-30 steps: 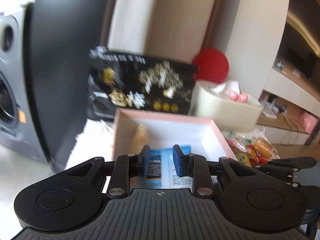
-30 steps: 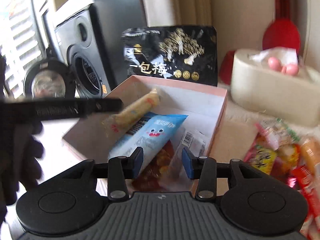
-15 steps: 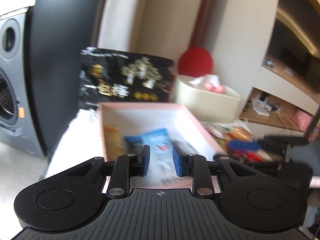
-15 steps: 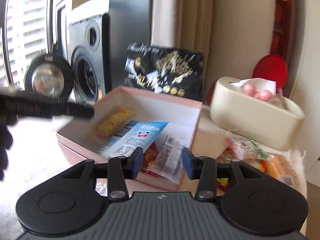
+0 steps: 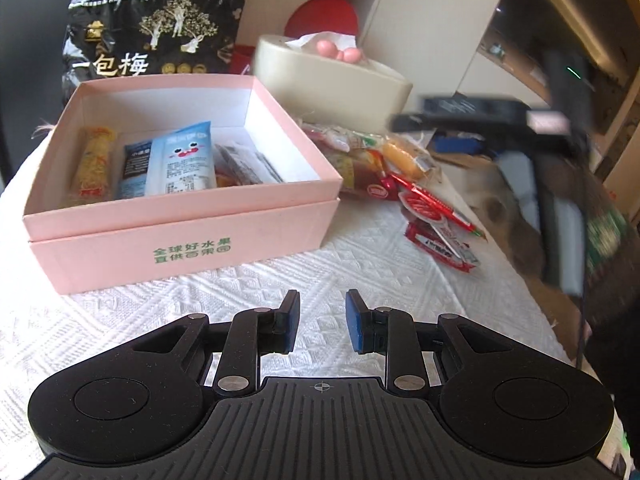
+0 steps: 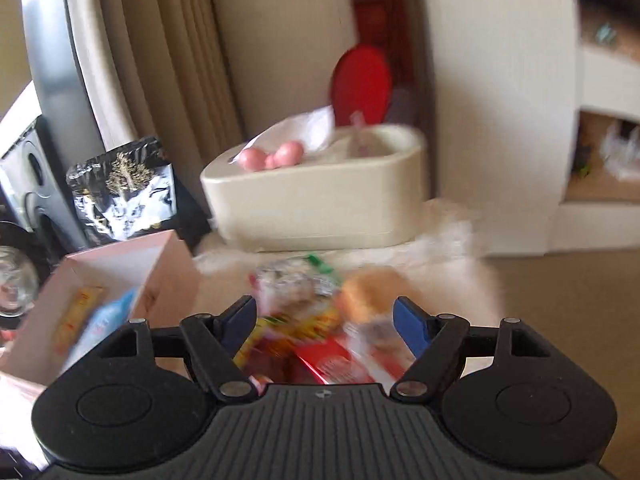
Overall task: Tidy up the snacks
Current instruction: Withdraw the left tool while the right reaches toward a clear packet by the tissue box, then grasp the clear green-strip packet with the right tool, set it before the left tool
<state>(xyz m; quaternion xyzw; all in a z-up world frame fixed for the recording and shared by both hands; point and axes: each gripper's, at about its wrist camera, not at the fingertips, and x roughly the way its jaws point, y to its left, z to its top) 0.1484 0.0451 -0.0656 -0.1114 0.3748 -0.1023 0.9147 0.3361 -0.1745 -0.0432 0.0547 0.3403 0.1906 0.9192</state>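
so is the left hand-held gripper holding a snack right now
No, the left hand-held gripper is open with nothing between its blue pads, hanging over the white tablecloth in front of the pink box.

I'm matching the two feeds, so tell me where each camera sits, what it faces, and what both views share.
Left wrist: on the left gripper, low over the white cloth, facing the pink box; empty open jaws show, plus the blurred right gripper.
Right wrist: on the right gripper, above the snack pile, facing the tissue box; wide-open jaws show.
Shared: pink box, black bag, tissue box, snack pile.
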